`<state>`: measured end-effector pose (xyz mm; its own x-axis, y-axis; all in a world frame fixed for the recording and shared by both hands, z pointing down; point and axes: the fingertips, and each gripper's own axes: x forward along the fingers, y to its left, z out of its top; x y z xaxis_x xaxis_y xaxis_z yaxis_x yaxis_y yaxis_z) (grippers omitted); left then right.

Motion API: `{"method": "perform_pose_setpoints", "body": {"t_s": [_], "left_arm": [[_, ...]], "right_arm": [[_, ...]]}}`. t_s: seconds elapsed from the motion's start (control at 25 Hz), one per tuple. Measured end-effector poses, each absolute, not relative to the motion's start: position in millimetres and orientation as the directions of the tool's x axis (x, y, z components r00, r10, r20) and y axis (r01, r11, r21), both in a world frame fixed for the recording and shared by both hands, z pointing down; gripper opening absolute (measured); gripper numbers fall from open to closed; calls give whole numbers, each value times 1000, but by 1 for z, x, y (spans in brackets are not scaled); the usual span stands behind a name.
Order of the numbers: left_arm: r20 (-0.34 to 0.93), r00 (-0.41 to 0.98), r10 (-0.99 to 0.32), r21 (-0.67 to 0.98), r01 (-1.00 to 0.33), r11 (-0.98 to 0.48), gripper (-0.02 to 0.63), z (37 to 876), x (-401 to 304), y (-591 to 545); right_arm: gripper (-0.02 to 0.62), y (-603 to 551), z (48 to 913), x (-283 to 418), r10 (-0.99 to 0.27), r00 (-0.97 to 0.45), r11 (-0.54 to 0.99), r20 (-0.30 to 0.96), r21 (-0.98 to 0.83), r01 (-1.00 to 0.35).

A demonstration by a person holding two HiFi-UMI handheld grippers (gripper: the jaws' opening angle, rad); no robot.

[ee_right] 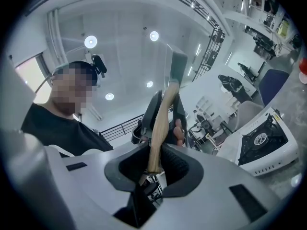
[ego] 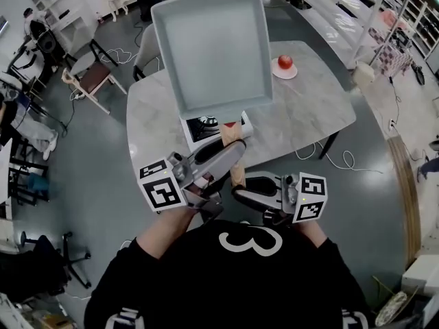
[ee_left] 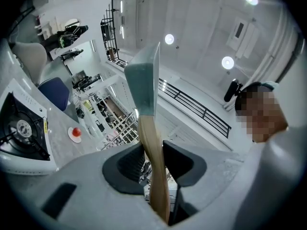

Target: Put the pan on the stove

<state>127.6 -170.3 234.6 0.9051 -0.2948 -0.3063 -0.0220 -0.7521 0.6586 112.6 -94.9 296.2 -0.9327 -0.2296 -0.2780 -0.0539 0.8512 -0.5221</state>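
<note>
Left gripper (ego: 232,153), right gripper (ego: 241,190): each part-closed, clamped on wooden handle (ego: 237,175), on the near side of stove (ego: 197,129). Pan (ego: 209,50): airborne, above stove, not touching it. Outstanding, by judgement: lowering onto stove, release.

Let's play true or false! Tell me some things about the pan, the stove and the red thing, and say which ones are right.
1. The left gripper and the right gripper both clamp the pan's wooden handle. True.
2. The pan is round. False: it is square.
3. The pan rests on the stove. False: it is held up in the air.
4. A red fruit sits on a small plate on the table. True.
5. The stove is black all over. False: its body is white.
</note>
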Motion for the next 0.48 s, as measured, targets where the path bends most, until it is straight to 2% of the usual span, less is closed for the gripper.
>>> {"method": "perform_pose_setpoints", "body": {"t_s": [0.48], "left_arm": [[-323,849,-419,658,-117,-744,129,231,126,-172]], "right_arm": [[78,-94,292,123,-100,-960,866,-262,-498,45]]}}
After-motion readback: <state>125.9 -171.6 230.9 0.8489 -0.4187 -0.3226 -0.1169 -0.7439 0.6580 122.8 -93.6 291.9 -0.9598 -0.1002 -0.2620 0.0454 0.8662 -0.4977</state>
